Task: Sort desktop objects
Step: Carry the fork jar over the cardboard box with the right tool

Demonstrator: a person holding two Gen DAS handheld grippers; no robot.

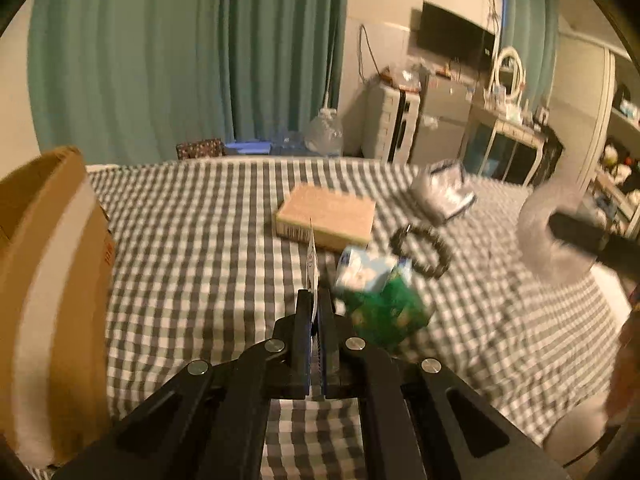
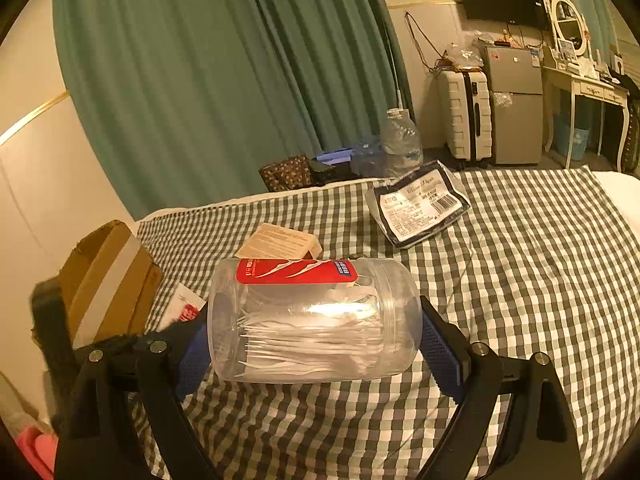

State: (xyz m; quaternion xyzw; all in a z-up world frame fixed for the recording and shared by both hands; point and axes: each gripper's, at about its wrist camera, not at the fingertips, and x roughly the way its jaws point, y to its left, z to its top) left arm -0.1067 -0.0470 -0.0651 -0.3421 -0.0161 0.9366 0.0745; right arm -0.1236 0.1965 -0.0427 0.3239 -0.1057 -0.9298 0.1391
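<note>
in the right tongs (image 2: 316,344), spread wide, clear jar (image 2: 316,320) clamped end to end: light, slick, rigid. left tongs (image 1: 316,300) closed, pinching thin card (image 1: 312,264) by its edge: flimsy.

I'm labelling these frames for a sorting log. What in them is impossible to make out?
- Left wrist: green packet, motion-blurred, print unreadable.
- Left wrist: thin card in the left tool, seen edge-on, face hidden.
- Right wrist: cardboard box, inside hidden by its wall.
- Right wrist: silver pouch label, too small.
</note>
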